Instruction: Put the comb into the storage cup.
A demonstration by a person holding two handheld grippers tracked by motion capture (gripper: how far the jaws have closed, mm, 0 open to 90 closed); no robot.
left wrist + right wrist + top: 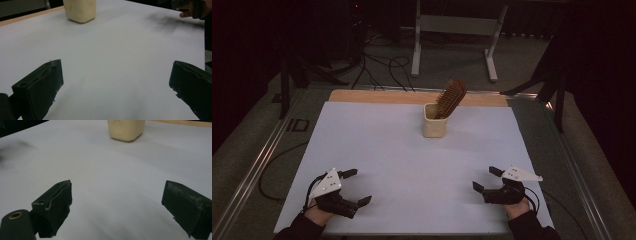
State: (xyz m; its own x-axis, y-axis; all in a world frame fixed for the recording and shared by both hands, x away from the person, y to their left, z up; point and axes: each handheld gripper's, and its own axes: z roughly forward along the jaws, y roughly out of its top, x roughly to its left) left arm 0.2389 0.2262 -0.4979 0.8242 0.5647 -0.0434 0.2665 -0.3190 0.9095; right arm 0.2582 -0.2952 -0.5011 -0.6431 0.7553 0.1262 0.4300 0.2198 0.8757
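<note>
A cream square cup point(433, 121) stands at the far middle of the white sheet, with a brown wooden hairbrush point(451, 97) leaning out of it, bristles up. The cup's lower part is at the top of the left gripper view point(80, 10) and of the right gripper view point(125, 129). My left gripper point(357, 186) rests near the front left corner of the sheet, open, nothing between its jaws. Near the front right my right gripper point(487, 179) is also open and holds nothing. Both are well short of the cup.
The white sheet point(392, 165) covers most of the table, with a wooden strip point(377, 96) along the far edge. Metal rails run down both table sides. Behind the table are floor cables point(382, 67) and a white frame's legs point(492, 50).
</note>
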